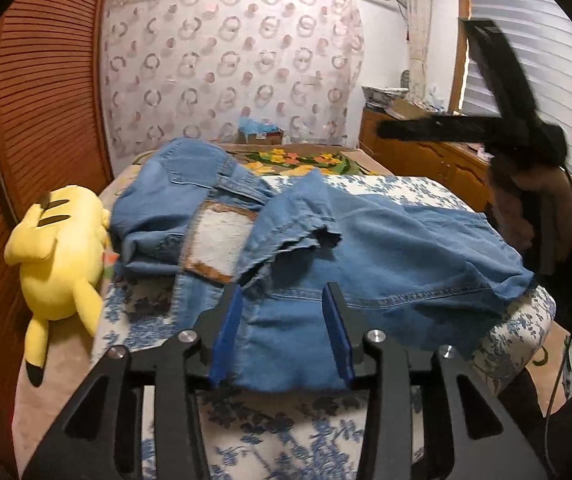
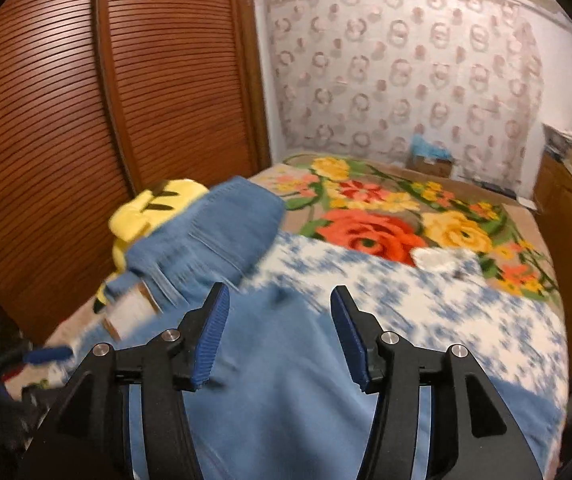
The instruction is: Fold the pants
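Blue denim pants (image 1: pixel 386 240) lie crumpled on the bed, folded over themselves, with a white inner pocket lining (image 1: pixel 222 244) showing. My left gripper (image 1: pixel 282 332) is open at the pants' near edge. The denim lies between its blue pads without being pressed. In the right wrist view the pants (image 2: pixel 286 380) spread under my right gripper (image 2: pixel 278 328), which is open with its pads apart above the cloth. That view is motion-blurred. A person's hand (image 1: pixel 542 208) holds the right gripper at the right of the left wrist view.
A yellow plush toy (image 1: pixel 58 248) lies left of the pants, beside the slatted wooden wardrobe (image 1: pixel 38 100). The bed has a blue floral sheet (image 1: pixel 286 432) and a flowered blanket (image 2: pixel 386 216) beyond. A wooden dresser (image 1: pixel 426 152) stands at the right, and a cardboard box (image 1: pixel 260 132) at the bed's far end.
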The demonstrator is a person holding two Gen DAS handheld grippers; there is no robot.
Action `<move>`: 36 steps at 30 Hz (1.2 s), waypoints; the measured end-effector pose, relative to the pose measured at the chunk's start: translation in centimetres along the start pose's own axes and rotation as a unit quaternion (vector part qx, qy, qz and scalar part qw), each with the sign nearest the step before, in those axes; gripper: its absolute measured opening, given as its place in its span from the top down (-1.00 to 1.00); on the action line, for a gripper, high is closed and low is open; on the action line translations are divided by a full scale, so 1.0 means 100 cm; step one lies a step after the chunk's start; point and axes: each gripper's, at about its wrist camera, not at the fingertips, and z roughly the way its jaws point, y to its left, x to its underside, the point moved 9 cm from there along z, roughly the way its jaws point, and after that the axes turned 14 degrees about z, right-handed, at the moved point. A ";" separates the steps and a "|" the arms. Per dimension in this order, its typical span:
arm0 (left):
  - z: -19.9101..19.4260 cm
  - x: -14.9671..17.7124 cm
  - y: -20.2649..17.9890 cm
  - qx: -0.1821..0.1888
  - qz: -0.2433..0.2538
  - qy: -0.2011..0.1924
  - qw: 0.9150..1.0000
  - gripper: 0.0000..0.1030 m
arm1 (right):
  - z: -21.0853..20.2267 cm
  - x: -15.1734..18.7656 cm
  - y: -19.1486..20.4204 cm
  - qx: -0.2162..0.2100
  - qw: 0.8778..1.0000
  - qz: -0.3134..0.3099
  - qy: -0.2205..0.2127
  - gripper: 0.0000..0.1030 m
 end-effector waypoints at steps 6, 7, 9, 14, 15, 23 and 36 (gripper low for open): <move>0.018 -0.010 -0.029 0.016 0.018 0.006 1.000 0.18 | -0.046 0.044 -0.062 0.043 0.999 0.014 0.003 -0.04; 0.022 -0.012 -0.034 0.021 0.021 0.009 1.000 0.18 | -0.052 0.052 -0.072 0.050 0.999 0.018 0.004 -0.04; 0.032 -0.016 -0.043 0.031 0.030 0.017 0.999 0.18 | -0.062 0.065 -0.091 0.064 0.998 0.026 0.005 -0.04; 0.063 -0.029 -0.058 0.032 0.045 0.043 0.998 0.18 | -0.084 0.087 -0.125 0.089 0.995 0.038 -0.003 -0.04; 0.067 -0.031 -0.058 0.028 0.047 0.046 0.997 0.18 | -0.088 0.091 -0.130 0.089 0.995 0.044 -0.005 -0.04; 0.114 -0.039 -0.047 -0.026 0.064 0.096 0.993 0.18 | -0.117 0.122 -0.173 0.106 0.991 0.082 -0.011 -0.05; 0.109 -0.070 0.006 -0.091 0.038 0.063 0.993 0.59 | -0.140 0.139 -0.201 0.113 0.988 0.103 -0.022 -0.05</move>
